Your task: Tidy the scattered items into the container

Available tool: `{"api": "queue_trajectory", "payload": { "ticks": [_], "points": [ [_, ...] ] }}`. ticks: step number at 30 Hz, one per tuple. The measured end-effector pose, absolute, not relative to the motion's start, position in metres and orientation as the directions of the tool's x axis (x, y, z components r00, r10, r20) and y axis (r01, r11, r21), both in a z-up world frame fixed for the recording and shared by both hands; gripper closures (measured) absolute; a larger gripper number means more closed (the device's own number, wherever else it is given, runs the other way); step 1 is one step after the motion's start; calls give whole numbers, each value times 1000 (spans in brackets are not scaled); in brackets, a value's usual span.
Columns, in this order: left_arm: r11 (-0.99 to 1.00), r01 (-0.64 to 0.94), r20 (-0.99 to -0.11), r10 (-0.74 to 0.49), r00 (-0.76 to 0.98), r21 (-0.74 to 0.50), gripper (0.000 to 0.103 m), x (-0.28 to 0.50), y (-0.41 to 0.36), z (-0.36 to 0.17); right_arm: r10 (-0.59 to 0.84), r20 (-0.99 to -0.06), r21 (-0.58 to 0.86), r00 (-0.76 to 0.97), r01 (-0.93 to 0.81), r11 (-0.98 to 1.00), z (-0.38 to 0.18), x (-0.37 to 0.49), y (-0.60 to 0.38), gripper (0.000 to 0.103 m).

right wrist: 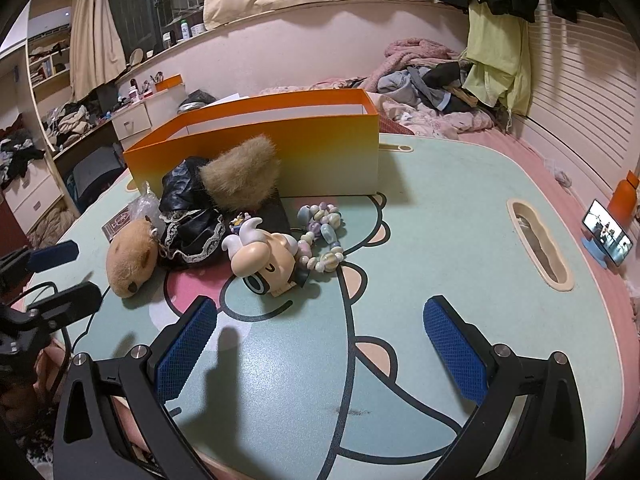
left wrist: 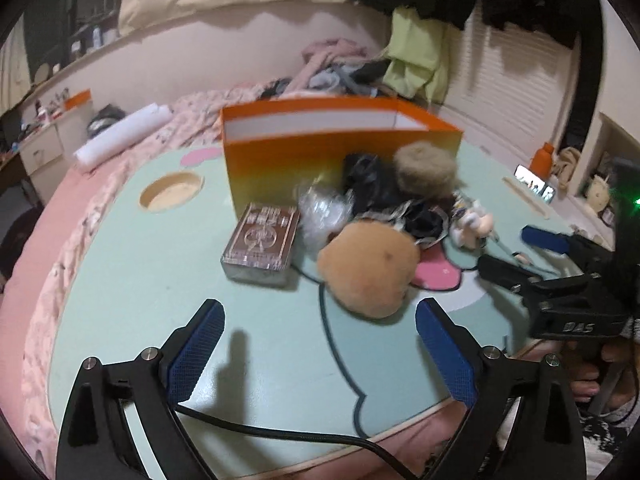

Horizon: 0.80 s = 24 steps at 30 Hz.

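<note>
A pale green table point(right wrist: 460, 208) printed with a cartoon animal sits on a pink bed in a cluttered bedroom, with clothes heaped against the wall behind it. The orange box point(right wrist: 280, 148) stands open-topped at the table's far side. Pressed against the box's near wall are a furry tan pouch point(right wrist: 240, 176) and a black lace-trimmed cloth point(right wrist: 192, 216); nearer than those lie a brown plush toy point(left wrist: 370, 270), a horned figurine point(right wrist: 264, 256) and a bead bracelet point(right wrist: 322, 236), all touching or nearly so. A card deck point(left wrist: 262, 246) lies near the box's left corner, beside a clear plastic wrapper point(left wrist: 320, 212). Right of the box the table is bare up to a slot by its edge. The left gripper point(left wrist: 318, 344) and right gripper point(right wrist: 320, 344) hover over bare table, fingers spread wide, holding nothing.
</note>
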<state>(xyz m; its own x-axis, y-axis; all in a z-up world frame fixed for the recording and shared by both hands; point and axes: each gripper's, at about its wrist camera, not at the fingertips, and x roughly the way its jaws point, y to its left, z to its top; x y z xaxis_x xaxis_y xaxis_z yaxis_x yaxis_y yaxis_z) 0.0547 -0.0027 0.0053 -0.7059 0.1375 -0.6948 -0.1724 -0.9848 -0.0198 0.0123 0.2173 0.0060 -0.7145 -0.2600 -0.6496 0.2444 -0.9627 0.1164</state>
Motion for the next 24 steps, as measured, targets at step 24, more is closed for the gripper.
{"api": "queue_trajectory", "payload": {
  "ticks": [24],
  "points": [
    [-987, -158, -705, 93, -703, 28, 0, 47, -5, -10, -253, -651, 90, -716, 258, -962, 105, -40, 192, 0]
  ]
}}
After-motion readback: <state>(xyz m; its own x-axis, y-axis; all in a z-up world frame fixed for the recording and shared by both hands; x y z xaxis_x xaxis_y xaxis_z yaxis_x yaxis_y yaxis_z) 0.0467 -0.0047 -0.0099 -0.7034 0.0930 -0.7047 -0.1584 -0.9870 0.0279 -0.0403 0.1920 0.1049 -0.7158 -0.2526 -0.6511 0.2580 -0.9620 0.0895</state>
